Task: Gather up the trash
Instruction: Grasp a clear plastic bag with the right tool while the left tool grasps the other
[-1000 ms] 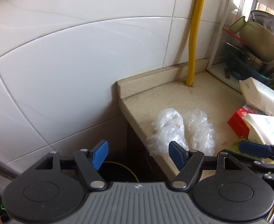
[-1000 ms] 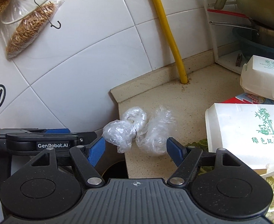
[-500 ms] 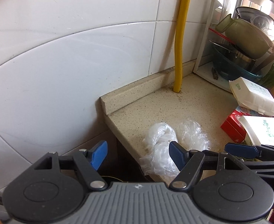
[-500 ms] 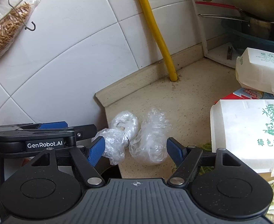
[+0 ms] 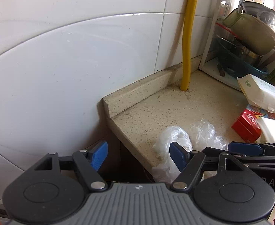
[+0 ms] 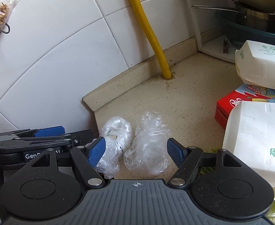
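Note:
Two crumpled clear plastic bags lie side by side at the left end of a beige stone counter point(image 6: 184, 93): the left bag point(image 6: 115, 142) overhangs the counter's edge, the right bag point(image 6: 148, 150) sits beside it. My right gripper point(image 6: 135, 151) is open, its blue pads either side of both bags, close above them. My left gripper point(image 5: 138, 155) is open and empty, hovering left of the counter's corner; the left bag point(image 5: 172, 136) lies by its right pad. The left gripper also shows in the right wrist view point(image 6: 49, 131).
White takeaway boxes point(image 6: 257, 136) and a red carton point(image 6: 229, 103) crowd the counter's right side. A yellow pipe point(image 6: 148, 31) rises from the counter by the tiled wall. A dish rack with pots point(image 5: 250, 37) stands at the back right. A dark gap point(image 5: 118, 159) drops left of the counter.
Both grippers have moved forward and lower toward the bags. The bags now sit between the right gripper's pads. Both grippers stay open.

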A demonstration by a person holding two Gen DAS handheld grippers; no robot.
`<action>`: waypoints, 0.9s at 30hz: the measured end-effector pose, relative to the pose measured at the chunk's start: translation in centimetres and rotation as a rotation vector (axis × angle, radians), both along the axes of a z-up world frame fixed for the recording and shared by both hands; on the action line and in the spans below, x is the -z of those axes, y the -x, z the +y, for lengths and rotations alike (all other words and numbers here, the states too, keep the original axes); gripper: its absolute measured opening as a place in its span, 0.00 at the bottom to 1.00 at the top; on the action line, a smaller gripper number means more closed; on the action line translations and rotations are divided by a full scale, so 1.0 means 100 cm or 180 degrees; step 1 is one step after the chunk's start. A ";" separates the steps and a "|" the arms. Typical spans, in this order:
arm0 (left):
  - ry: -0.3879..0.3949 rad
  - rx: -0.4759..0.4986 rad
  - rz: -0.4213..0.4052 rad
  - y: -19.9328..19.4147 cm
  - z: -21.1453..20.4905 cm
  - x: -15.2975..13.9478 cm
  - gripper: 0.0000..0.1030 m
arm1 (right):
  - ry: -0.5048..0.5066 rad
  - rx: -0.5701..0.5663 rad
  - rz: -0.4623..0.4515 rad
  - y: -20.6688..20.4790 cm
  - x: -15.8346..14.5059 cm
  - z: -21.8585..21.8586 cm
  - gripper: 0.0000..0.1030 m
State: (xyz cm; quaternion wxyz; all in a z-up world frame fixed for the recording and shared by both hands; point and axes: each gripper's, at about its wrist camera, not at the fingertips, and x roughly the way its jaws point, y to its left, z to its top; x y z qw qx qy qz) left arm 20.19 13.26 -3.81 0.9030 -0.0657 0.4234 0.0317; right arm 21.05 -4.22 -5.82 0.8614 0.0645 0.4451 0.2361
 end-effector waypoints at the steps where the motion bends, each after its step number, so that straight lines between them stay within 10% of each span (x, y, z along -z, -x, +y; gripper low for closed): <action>1: 0.0010 0.0014 0.0007 -0.001 0.001 0.001 0.67 | 0.0004 -0.0004 0.0011 -0.001 0.001 0.001 0.75; 27: 0.0612 0.0568 0.0103 -0.011 -0.015 0.017 0.57 | 0.0285 0.0041 0.0379 -0.018 0.032 -0.006 0.44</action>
